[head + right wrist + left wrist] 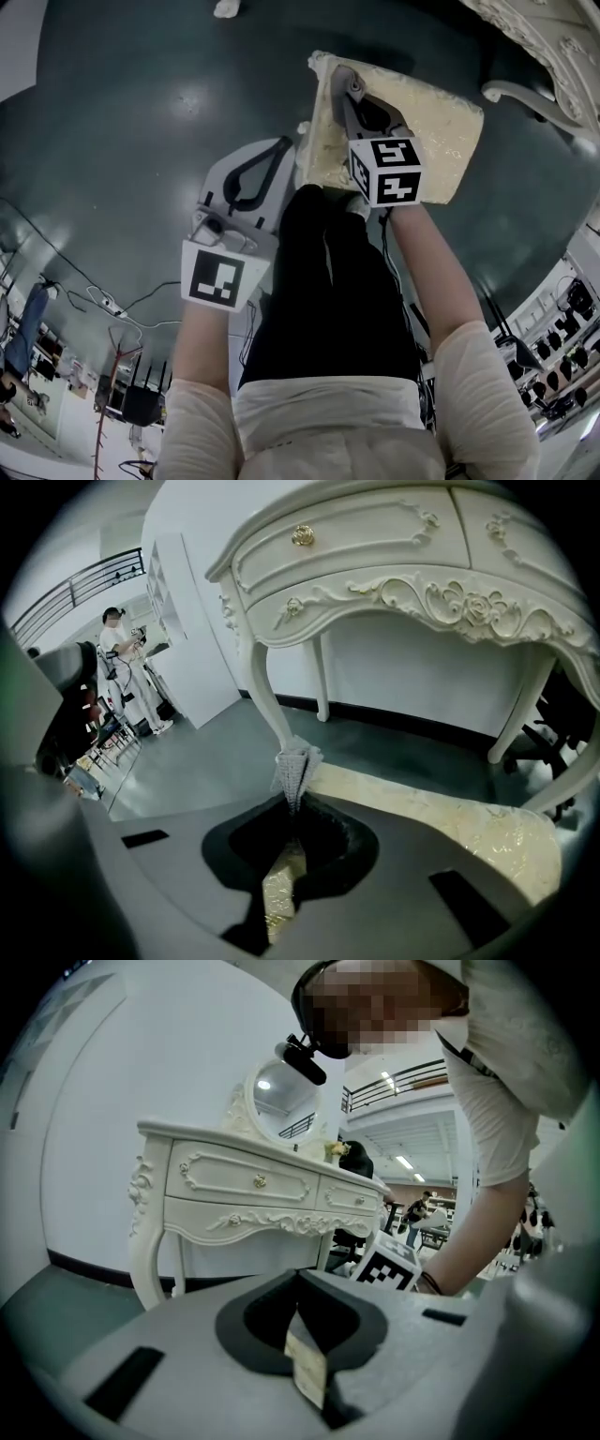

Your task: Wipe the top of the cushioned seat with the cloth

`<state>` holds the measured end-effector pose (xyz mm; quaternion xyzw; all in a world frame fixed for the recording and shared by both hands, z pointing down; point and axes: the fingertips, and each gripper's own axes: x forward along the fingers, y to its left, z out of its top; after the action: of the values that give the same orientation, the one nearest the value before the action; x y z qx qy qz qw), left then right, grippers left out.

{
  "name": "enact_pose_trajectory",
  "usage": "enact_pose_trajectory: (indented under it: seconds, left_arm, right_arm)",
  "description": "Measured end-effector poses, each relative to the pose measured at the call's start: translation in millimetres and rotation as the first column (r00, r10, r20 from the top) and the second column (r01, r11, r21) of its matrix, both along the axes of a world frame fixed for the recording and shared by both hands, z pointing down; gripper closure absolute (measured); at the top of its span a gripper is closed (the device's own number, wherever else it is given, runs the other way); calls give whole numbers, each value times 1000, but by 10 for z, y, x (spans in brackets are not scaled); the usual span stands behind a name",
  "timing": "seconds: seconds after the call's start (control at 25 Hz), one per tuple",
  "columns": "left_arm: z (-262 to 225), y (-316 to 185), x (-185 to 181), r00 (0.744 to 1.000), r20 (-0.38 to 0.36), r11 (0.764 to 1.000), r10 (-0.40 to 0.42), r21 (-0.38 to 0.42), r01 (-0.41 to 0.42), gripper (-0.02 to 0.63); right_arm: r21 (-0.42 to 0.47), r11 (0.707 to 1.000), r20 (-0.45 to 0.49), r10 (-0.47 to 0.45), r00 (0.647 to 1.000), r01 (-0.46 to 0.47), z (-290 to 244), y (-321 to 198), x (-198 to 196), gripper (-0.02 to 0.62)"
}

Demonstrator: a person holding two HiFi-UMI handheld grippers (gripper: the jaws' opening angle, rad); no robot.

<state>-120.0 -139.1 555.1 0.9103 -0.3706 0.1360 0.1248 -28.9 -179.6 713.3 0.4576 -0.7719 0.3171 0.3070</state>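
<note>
Now – right gripper [292, 806] pinching cloth [296, 764] at cushioned seat [450, 825] edge | left gripper [299, 1283] jaws closed, empty – beside seat

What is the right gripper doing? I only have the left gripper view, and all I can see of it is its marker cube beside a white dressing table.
Observer: The right gripper is shut on a small grey cloth, which sticks out past its tips.
Reviewer: Where is that cloth relative to the stool?
Observer: It is at one corner of the cream cushioned seat, with the gripper lying over the seat's top. I cannot tell whether the cloth is pressed against the cushion.
Reviewer: And where is the left gripper relative to the seat?
Observer: The head view shows the left gripper beside the seat, over the dark floor, not over the cushion.
</note>
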Motion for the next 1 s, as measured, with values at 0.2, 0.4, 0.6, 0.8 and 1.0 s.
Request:
enact_pose_trajectory:
  seconds: [0.2, 0.4, 0.6, 0.8, 1.0]
  left_arm:
    - [22, -32, 167, 1000, -12, 1000, -5, -1, 5, 603]
    - [21, 16, 313, 1000, 13, 1000, 5, -17, -5, 603]
    - [-100, 48, 548, 1000, -11, 1000, -16, 2, 16, 603]
    - [-104, 82, 836, 1000, -9, 1000, -18, -3, 18, 603]
    - [-134, 95, 1080, 1000, -8, 1000, -11, -6, 11, 603]
  right_arm:
    - [-21, 999, -13, -42, 999, 42, 43, -12, 59, 568]
    - [-55, 998, -13, -27, 1000, 26, 38, 7, 207, 568]
    - [-61, 997, -16, -43, 999, 42, 10, 33, 434, 568]
    - [-67, 996, -35, -53, 998, 51, 23, 42, 763, 568]
    - [-104, 994, -18, -39, 999, 37, 18, 66, 1036, 568]
